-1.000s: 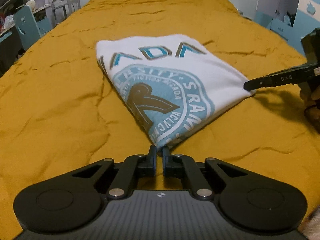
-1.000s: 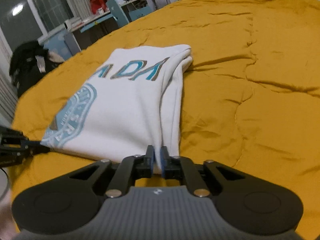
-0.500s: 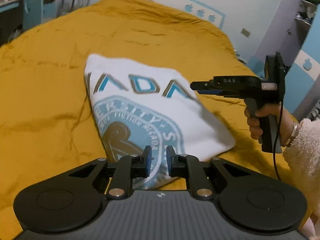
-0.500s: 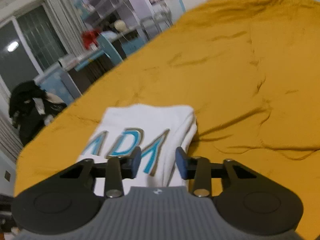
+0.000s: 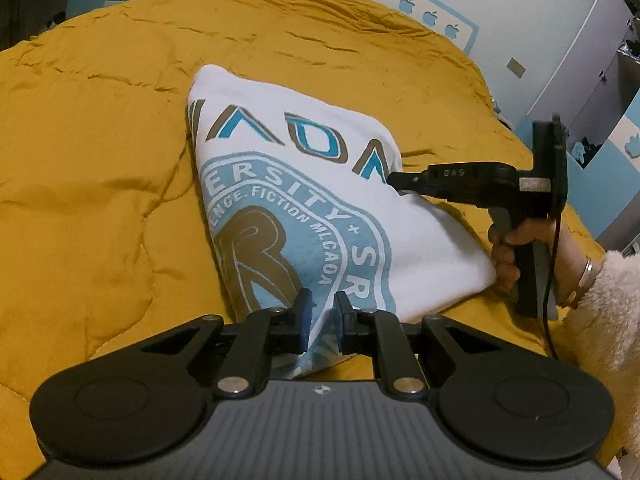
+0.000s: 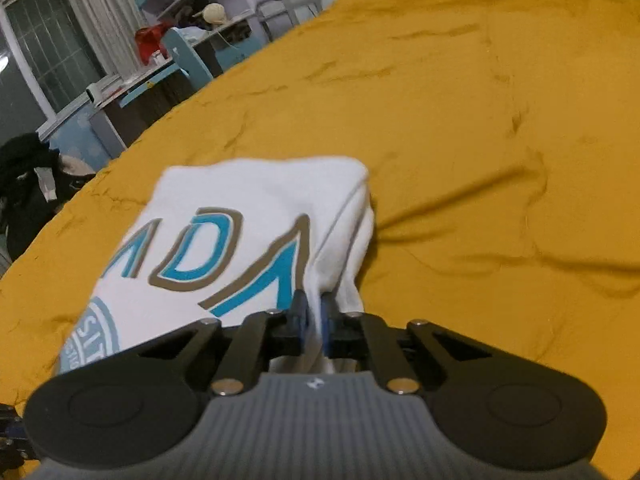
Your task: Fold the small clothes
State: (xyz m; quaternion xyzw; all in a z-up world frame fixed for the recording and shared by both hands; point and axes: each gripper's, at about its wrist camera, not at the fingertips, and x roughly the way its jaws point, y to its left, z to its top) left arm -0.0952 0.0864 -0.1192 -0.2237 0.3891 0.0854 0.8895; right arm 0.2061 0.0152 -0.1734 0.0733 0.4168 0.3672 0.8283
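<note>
The left gripper [image 5: 320, 314] hangs over the near corner of the folded white shirt [image 5: 320, 200], its blue-padded fingers [image 5: 303, 312] parted with a gap between them and nothing pinched; the printed cloth shows through that gap, but whether the tips touch the fabric cannot be told. The right gripper [image 6: 314, 314] has its fingers drawn close together on a fold of the shirt's [image 6: 256, 232] right-hand edge, with white fabric passing between the pads and bunching up there. In the left wrist view that same gripper [image 5: 394, 180] comes in from the right, its tip at the shirt's edge beside the last big letter, held in the person's right hand [image 5: 528, 248], which wears a fluffy cream sleeve [image 5: 604, 320] and a bracelet. The shirt lies folded into a compact packet on the mustard-yellow quilt [image 5: 100, 160], print side up, with large teal and brown letters above a round pale-blue crest. Past the bed, the right wrist view shows a desk with a blue chair [image 6: 188, 56] and a dark window [image 6: 44, 52].
</note>
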